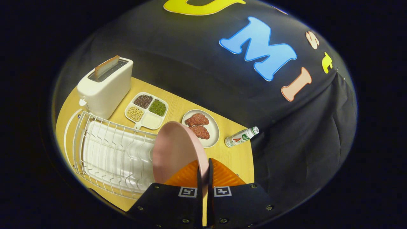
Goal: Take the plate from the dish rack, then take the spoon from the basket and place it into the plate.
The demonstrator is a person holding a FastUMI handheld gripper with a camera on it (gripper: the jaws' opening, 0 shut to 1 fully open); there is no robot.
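the pink plate (173, 152) stands on edge, its rim pinched between the orange fingers (222, 175) of the gripper (203, 173); the jaws are clenched on it, almost closed with only the thin rim between them. the plate looks raised just beside the near end of the white wire dish rack (111, 152), so i judge the first step, taking the plate out, to be in hand or nearly done. the next move calls for laying the plate flat on a bare part of the wooden table (235, 156) and letting go, before going for the spoon.

beyond the plate lie a white dish with two meat pieces (201, 128), a four-part tray of beans (146, 109) and a toaster (105, 87). the small bottle (241, 137) lying on its side has a label with a red letter, too small to read. square coded markers sit on the gripper body.
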